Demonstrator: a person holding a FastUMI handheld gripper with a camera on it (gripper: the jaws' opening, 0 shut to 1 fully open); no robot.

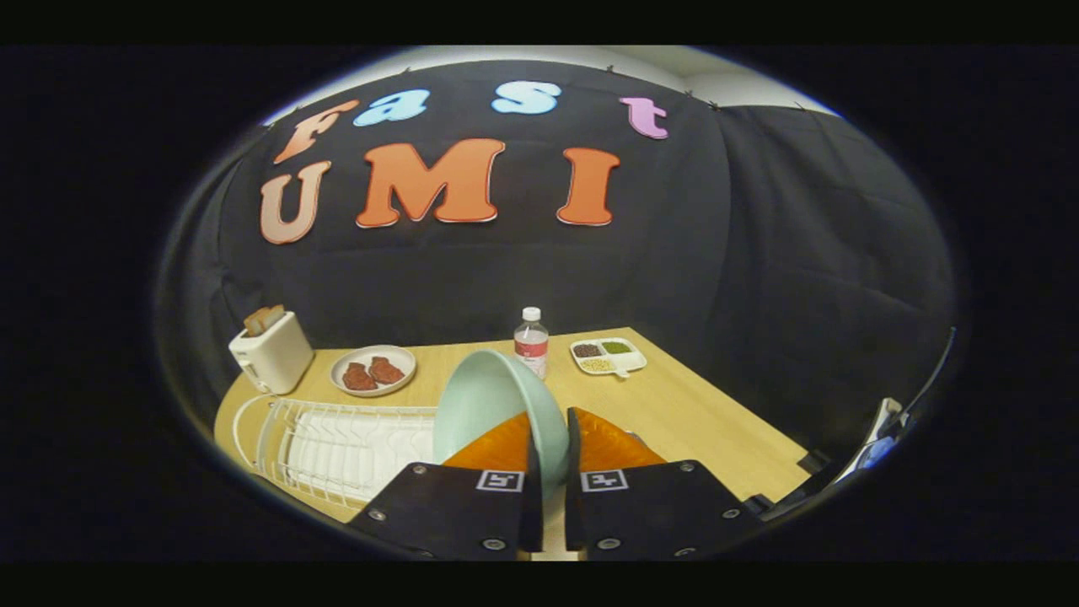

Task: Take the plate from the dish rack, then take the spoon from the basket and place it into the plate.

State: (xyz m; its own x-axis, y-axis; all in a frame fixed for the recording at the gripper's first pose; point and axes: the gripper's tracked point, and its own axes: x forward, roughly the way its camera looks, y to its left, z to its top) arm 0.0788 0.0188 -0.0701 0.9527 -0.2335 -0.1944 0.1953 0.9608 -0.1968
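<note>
Plate [493,405] pinched by rim between 2 fingers of gripper [552,459], held on edge, raised above dish rack [337,443]; likely clearing wires.

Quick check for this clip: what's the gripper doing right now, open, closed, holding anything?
Gripper: closed on the rim of the pale green plate, held on edge above the dish rack.
</note>
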